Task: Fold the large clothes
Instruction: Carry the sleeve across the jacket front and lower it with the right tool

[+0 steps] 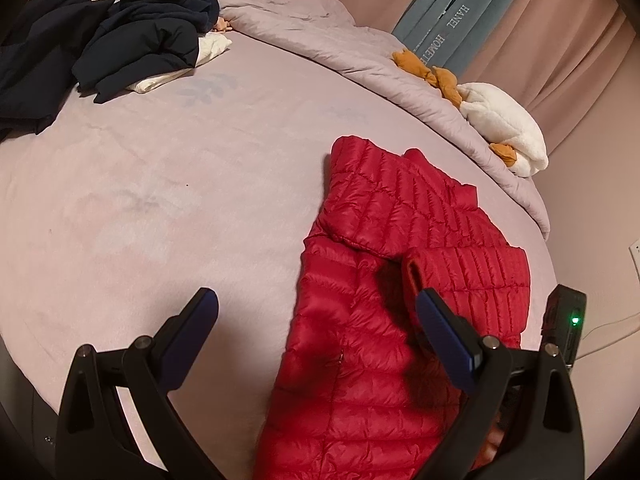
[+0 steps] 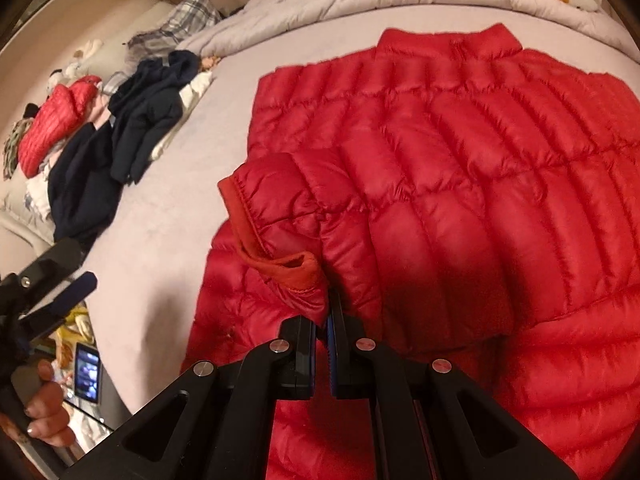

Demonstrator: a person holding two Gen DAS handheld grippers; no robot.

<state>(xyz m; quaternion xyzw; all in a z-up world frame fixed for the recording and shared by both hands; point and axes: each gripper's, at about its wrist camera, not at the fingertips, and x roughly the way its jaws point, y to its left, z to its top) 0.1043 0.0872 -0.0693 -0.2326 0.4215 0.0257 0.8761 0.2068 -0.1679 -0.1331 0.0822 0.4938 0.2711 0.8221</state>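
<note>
A red quilted down jacket (image 2: 460, 152) lies back-up on the pink bed sheet (image 1: 160, 200), collar toward the far side. It also shows in the left wrist view (image 1: 360, 340). My right gripper (image 2: 326, 320) is shut on the jacket's sleeve near the cuff (image 2: 280, 256), holding the sleeve folded over the jacket's body. My left gripper (image 1: 316, 312) is open and empty, hovering above the jacket's lower left edge; it also shows at the left edge of the right wrist view (image 2: 60, 280).
Dark navy clothes (image 1: 132, 36) are piled at the far left of the bed. A rumpled grey duvet (image 1: 320, 36) and a white and orange plush toy (image 1: 500, 120) lie along the far edge. Another red jacket (image 2: 56, 124) lies by the pillows.
</note>
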